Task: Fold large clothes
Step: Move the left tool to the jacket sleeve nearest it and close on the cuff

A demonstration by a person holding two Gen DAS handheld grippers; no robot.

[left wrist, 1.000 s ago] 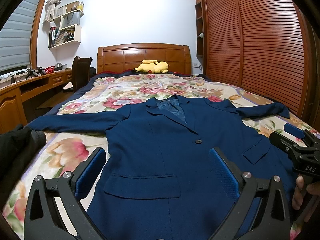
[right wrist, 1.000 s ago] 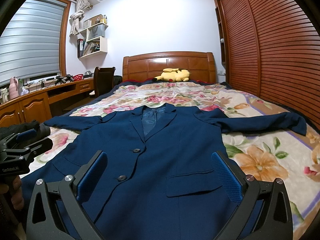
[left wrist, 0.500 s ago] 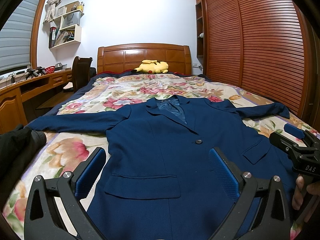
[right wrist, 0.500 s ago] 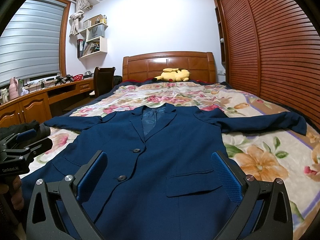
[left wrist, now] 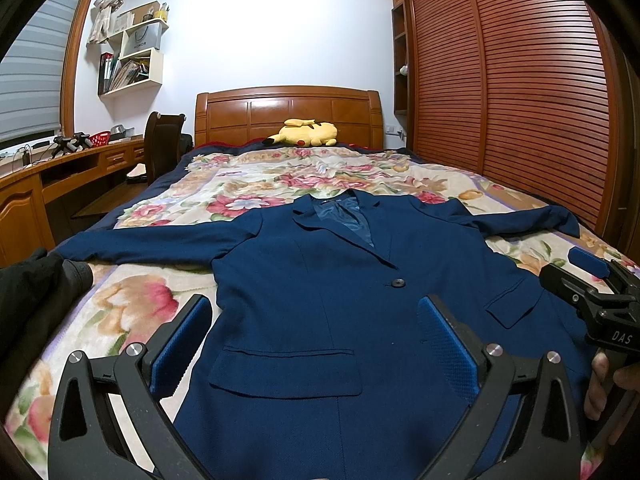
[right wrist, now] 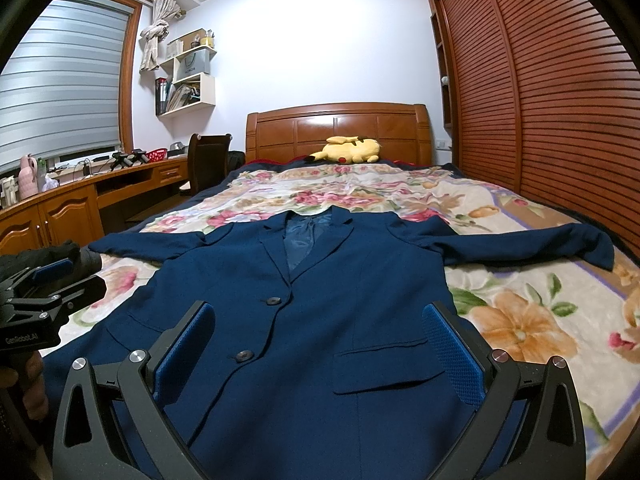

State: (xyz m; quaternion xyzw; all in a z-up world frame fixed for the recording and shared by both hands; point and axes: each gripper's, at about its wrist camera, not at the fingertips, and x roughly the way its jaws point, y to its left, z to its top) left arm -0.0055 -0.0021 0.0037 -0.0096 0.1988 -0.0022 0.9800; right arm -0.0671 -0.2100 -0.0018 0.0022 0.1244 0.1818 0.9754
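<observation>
A navy blazer [left wrist: 320, 300] lies face up and buttoned on the floral bedspread [left wrist: 132, 304], collar toward the wooden headboard [left wrist: 288, 108], both sleeves spread out to the sides and the hem toward the cameras. The left gripper [left wrist: 316, 340] and the right gripper [right wrist: 318, 340] both hover above the lower front of the jacket, each with its blue-padded jaws spread wide and nothing between them. No fold appears to have been made yet, so the step in hand is probably the first grasp. A sensible start would be a sleeve: the left sleeve [left wrist: 160, 242] runs toward the bed's edge and the right sleeve [right wrist: 520, 246] ends in a slightly rumpled cuff. Each gripper would do well to come down near a cuff or shoulder seam, pinch only the top layers cleanly, and carry the sleeve across the chest without dragging the body askew. The structured fabric likely resists sharp creases, so smooth, low lifts should keep the lapels [right wrist: 304, 236] flat. A yellow plush toy [right wrist: 348, 150] sits well clear by the headboard.
</observation>
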